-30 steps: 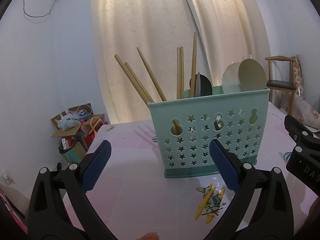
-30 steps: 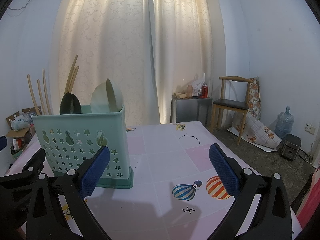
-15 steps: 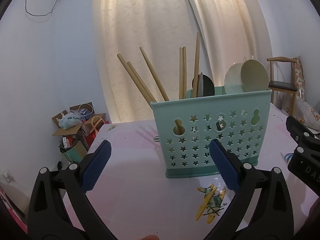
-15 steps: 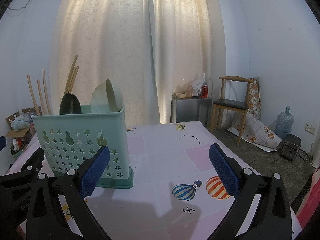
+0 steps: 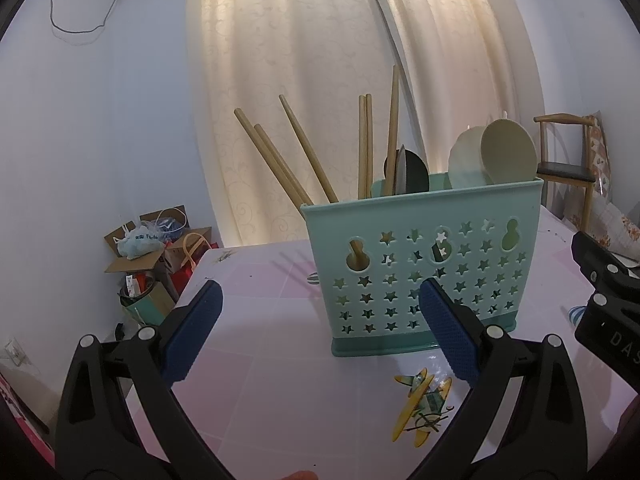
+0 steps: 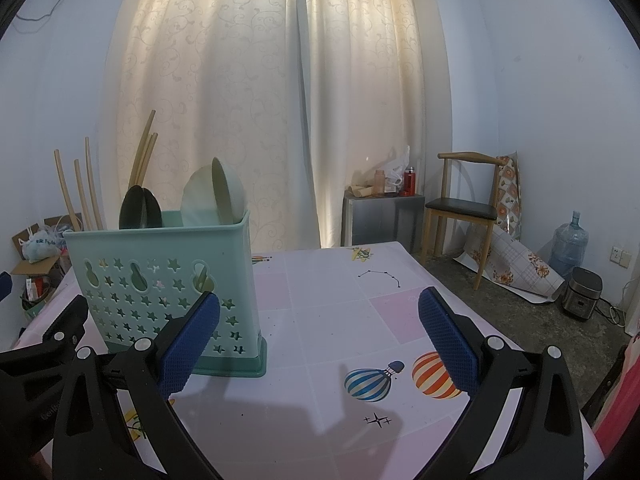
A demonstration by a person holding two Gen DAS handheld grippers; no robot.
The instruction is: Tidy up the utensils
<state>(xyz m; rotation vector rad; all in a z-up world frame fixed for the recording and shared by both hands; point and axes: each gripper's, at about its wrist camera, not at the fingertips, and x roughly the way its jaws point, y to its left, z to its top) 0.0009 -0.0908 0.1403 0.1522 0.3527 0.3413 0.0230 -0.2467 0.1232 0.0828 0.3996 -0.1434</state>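
The left gripper (image 5: pixel 320 334) hung wide open and empty above the pink patterned tabletop (image 5: pixel 260 320), likely because nothing loose remained to collect. Just ahead stood the mint-green plastic caddy with star cut-outs (image 5: pixel 424 272), sorted by kind: long wooden chopsticks (image 5: pixel 304 160) leaned in its left compartment, dark spoons (image 5: pixel 408 170) stood in the middle, and pale cream ladles (image 5: pixel 496 156) filled the right. The right gripper (image 6: pixel 318 334) was likewise spread wide, holding nothing, beside the caddy.
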